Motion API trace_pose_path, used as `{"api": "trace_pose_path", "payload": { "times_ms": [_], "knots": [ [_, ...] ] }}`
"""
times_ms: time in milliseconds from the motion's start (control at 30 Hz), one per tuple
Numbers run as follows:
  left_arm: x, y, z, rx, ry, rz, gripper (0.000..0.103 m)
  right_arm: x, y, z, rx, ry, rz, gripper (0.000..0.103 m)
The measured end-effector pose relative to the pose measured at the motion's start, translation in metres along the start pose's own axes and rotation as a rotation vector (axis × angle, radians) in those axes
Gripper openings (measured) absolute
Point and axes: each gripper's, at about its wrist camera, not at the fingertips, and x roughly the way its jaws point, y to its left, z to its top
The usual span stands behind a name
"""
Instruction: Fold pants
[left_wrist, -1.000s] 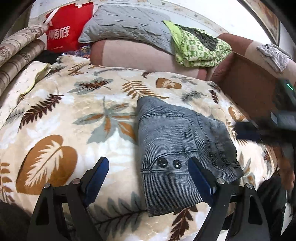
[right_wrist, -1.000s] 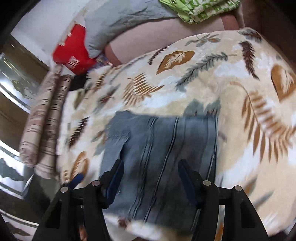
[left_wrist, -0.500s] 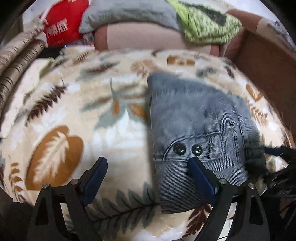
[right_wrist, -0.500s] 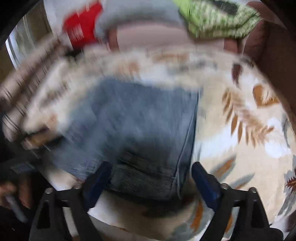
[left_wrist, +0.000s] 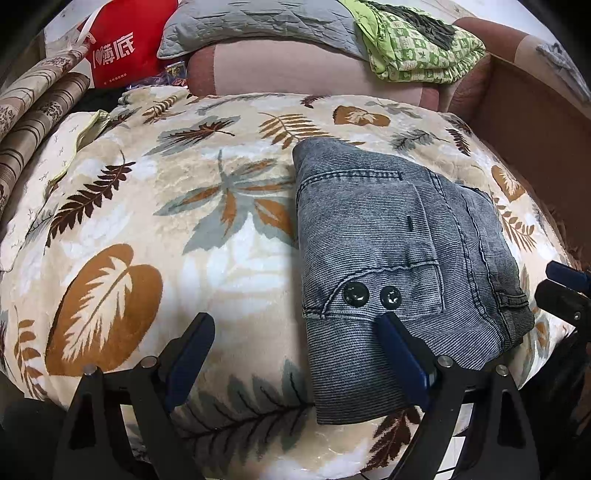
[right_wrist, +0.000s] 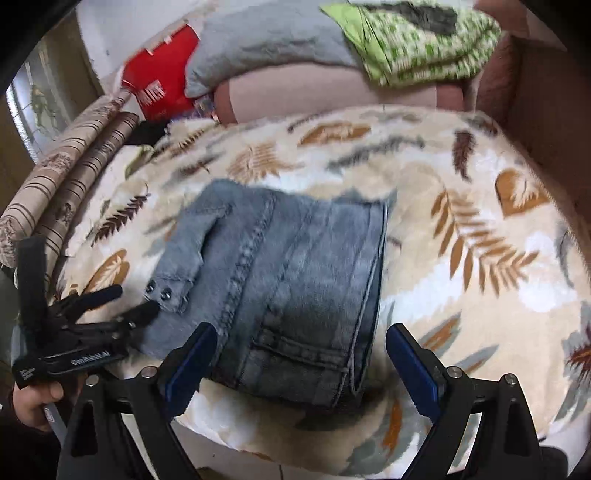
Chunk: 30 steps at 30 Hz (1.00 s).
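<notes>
The grey corduroy pants (left_wrist: 395, 258) lie folded into a compact rectangle on the leaf-print blanket (left_wrist: 147, 221), two dark buttons facing up. My left gripper (left_wrist: 295, 354) is open and empty at the near edge, its right finger over the pants' front hem. In the right wrist view the pants (right_wrist: 295, 280) lie in front of my right gripper (right_wrist: 299, 365), which is open and empty just short of their near edge. The left gripper (right_wrist: 122, 302) shows there at the left, and the right gripper (left_wrist: 565, 284) shows at the right edge of the left wrist view.
A pink bolster (left_wrist: 306, 70), a grey pillow (left_wrist: 258, 22), a folded green cloth (left_wrist: 417, 44) and a red bag (left_wrist: 122, 51) line the back. Striped rolled fabric (left_wrist: 33, 110) lies at the left. A brown wooden side (left_wrist: 535, 122) stands at the right.
Both grippers have let go and pulled back toward the near edge. The right gripper swung round from the pants' left side to their right end. The pants lie still, folded.
</notes>
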Motion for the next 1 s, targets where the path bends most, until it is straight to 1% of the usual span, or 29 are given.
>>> {"api": "trace_pose_path", "payload": {
  "times_ms": [33, 100, 133, 167, 200, 233, 300, 367, 433, 467, 500, 533, 567, 600, 633, 700, 733, 767, 800, 833, 867, 900, 933, 967, 1000],
  "knots": [
    [0.000, 0.000, 0.000, -0.002, 0.000, -0.001, 0.090, 0.004, 0.000, -0.001, -0.006, 0.011, -0.008, 0.095],
    [0.001, 0.000, 0.000, -0.006, 0.003, -0.007, 0.090, 0.025, -0.003, -0.008, -0.019, 0.084, -0.054, 0.095],
    [0.001, 0.000, 0.000, -0.003, 0.009, -0.006, 0.090, 0.047, -0.006, -0.015, -0.030, 0.156, -0.091, 0.097],
    [0.001, 0.000, 0.000, 0.000, 0.005, -0.004, 0.090, 0.054, -0.012, -0.019, 0.002, 0.171, -0.065, 0.099],
    [-0.001, 0.000, 0.000, 0.006, 0.003, -0.007, 0.090, 0.052, -0.018, -0.018, 0.053, 0.157, -0.052, 0.102],
    [-0.002, 0.001, 0.000, 0.007, 0.004, -0.010, 0.090, 0.050, -0.019, -0.017, 0.060, 0.162, -0.046, 0.102],
    [-0.006, 0.004, 0.003, -0.008, -0.006, -0.031, 0.090, 0.041, -0.019, -0.012, 0.049, 0.141, -0.052, 0.102],
    [-0.014, 0.012, 0.008, -0.037, -0.045, -0.060, 0.090, 0.027, -0.023, -0.007, 0.054, 0.112, -0.030, 0.102],
    [-0.019, 0.026, 0.017, -0.092, -0.078, -0.101, 0.090, 0.017, -0.038, -0.002, 0.114, 0.095, 0.019, 0.102],
    [-0.017, 0.032, 0.021, -0.115, -0.073, -0.120, 0.090, 0.013, -0.047, -0.003, 0.157, 0.093, 0.061, 0.102],
    [-0.012, 0.039, 0.027, -0.145, -0.051, -0.143, 0.090, 0.010, -0.058, -0.002, 0.217, 0.094, 0.125, 0.102],
    [-0.004, 0.046, 0.034, -0.175, -0.022, -0.183, 0.090, 0.011, -0.073, 0.001, 0.294, 0.098, 0.204, 0.102],
    [0.004, 0.049, 0.038, -0.194, 0.001, -0.226, 0.090, 0.013, -0.082, 0.005, 0.341, 0.106, 0.253, 0.102],
    [0.015, 0.053, 0.043, -0.220, 0.037, -0.266, 0.090, 0.019, -0.092, 0.012, 0.378, 0.118, 0.321, 0.102],
    [0.026, 0.055, 0.048, -0.248, 0.075, -0.301, 0.090, 0.024, -0.097, 0.018, 0.388, 0.123, 0.356, 0.102],
    [0.042, 0.055, 0.053, -0.298, 0.113, -0.390, 0.090, 0.038, -0.104, 0.025, 0.426, 0.157, 0.409, 0.099],
    [0.050, 0.052, 0.055, -0.317, 0.134, -0.408, 0.090, 0.050, -0.107, 0.029, 0.456, 0.186, 0.454, 0.096],
    [0.055, 0.049, 0.057, -0.324, 0.149, -0.425, 0.090, 0.062, -0.107, 0.030, 0.467, 0.218, 0.472, 0.094],
    [0.058, 0.045, 0.057, -0.324, 0.159, -0.443, 0.090, 0.073, -0.106, 0.027, 0.473, 0.249, 0.455, 0.089],
    [0.062, 0.040, 0.058, -0.322, 0.169, -0.457, 0.090, 0.082, -0.105, 0.025, 0.480, 0.276, 0.438, 0.087],
    [0.063, 0.035, 0.059, -0.312, 0.166, -0.437, 0.088, 0.088, -0.104, 0.024, 0.482, 0.286, 0.436, 0.086],
    [0.063, 0.032, 0.060, -0.292, 0.163, -0.417, 0.068, 0.087, -0.102, 0.026, 0.474, 0.274, 0.440, 0.077],
    [0.066, 0.027, 0.062, -0.258, 0.174, -0.403, 0.054, 0.084, -0.098, 0.027, 0.456, 0.277, 0.444, 0.052],
    [0.069, 0.024, 0.062, -0.247, 0.193, -0.395, 0.045, 0.085, -0.094, 0.028, 0.441, 0.287, 0.439, 0.046],
    [0.069, 0.021, 0.063, -0.242, 0.192, -0.374, 0.043, 0.084, -0.089, 0.028, 0.411, 0.296, 0.401, 0.041]
  ]
}}
